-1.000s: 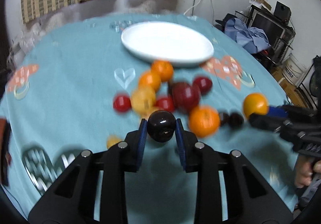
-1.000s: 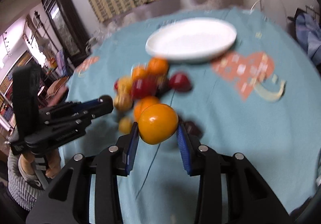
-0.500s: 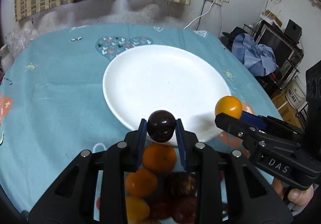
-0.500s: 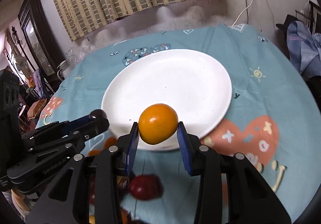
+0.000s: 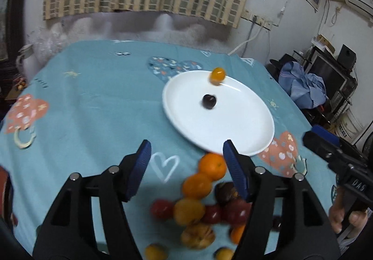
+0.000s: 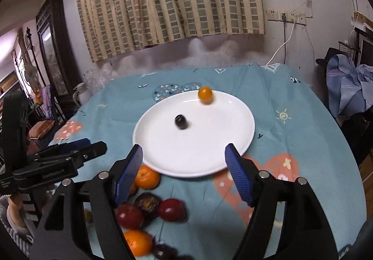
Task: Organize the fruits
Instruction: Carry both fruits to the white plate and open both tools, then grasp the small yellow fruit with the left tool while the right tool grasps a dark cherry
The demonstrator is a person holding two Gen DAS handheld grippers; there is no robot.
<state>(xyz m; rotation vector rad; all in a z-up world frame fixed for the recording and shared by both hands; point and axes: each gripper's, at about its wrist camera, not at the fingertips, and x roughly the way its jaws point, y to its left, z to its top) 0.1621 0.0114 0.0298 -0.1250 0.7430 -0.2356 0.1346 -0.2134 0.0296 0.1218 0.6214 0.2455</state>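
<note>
A white plate (image 5: 233,134) (image 6: 209,150) lies on the teal tablecloth. On it are a dark plum (image 5: 208,101) (image 6: 181,121) near the middle and a small orange fruit (image 5: 217,76) (image 6: 205,95) at the far rim. My left gripper (image 5: 187,168) is open and empty, held back from the plate's near edge. My right gripper (image 6: 183,173) is open and empty, over the plate's near rim. A heap of oranges (image 5: 212,166) (image 6: 147,177), red plums (image 6: 172,210) and yellow fruits (image 5: 188,211) lies on the cloth under both grippers.
The right gripper shows at the right edge of the left wrist view (image 5: 338,157); the left gripper shows at the left of the right wrist view (image 6: 58,159). A checked curtain hangs behind the table. Clothes and electronics stand to the right.
Both grippers opened and let go: the plum and the orange fruit now lie on the plate. Both grippers have drawn back from the plate toward the fruit heap.
</note>
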